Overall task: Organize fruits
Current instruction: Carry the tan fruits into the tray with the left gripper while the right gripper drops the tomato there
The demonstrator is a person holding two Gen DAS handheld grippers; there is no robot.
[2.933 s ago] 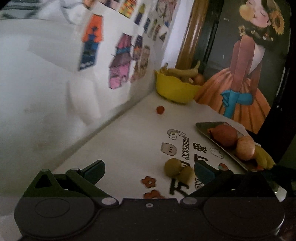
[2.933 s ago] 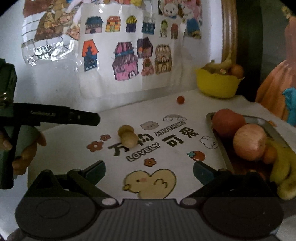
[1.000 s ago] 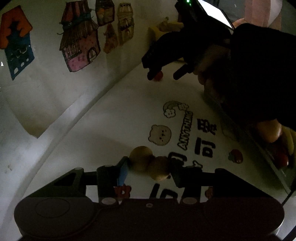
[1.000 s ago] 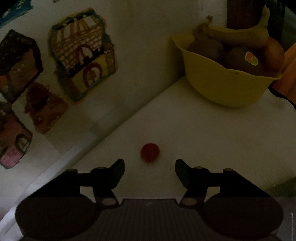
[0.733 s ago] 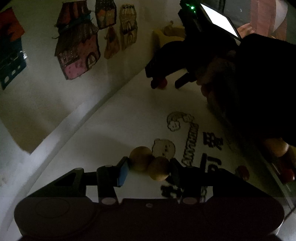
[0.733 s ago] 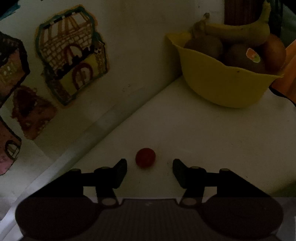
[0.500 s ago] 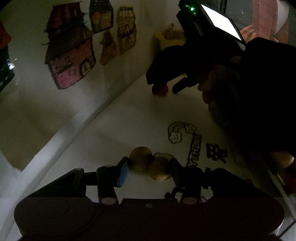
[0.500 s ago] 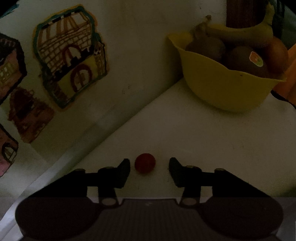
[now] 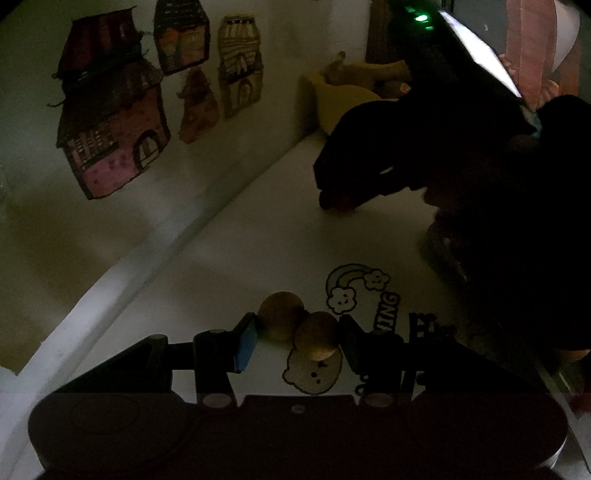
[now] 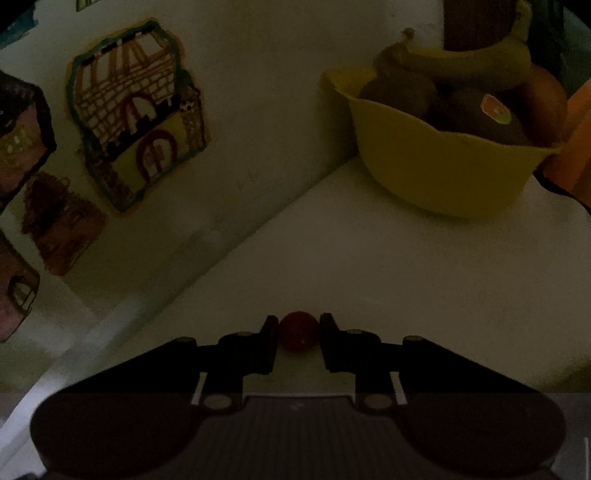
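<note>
Right gripper has just closed on the small red fruit, pads on both sides, fruit low on the white table near the yellow bowl (banana, kiwis inside). Left gripper clamps two brown round fruits above the table's cartoon print.

Left gripper: dark body with two round housings, pale rivets at the finger bases, a blue pad on the left finger. Right gripper: dark fingers, ribbed grey centre panel, pale rivets; seen from the left wrist it carries a green light and a lit screen.
</note>
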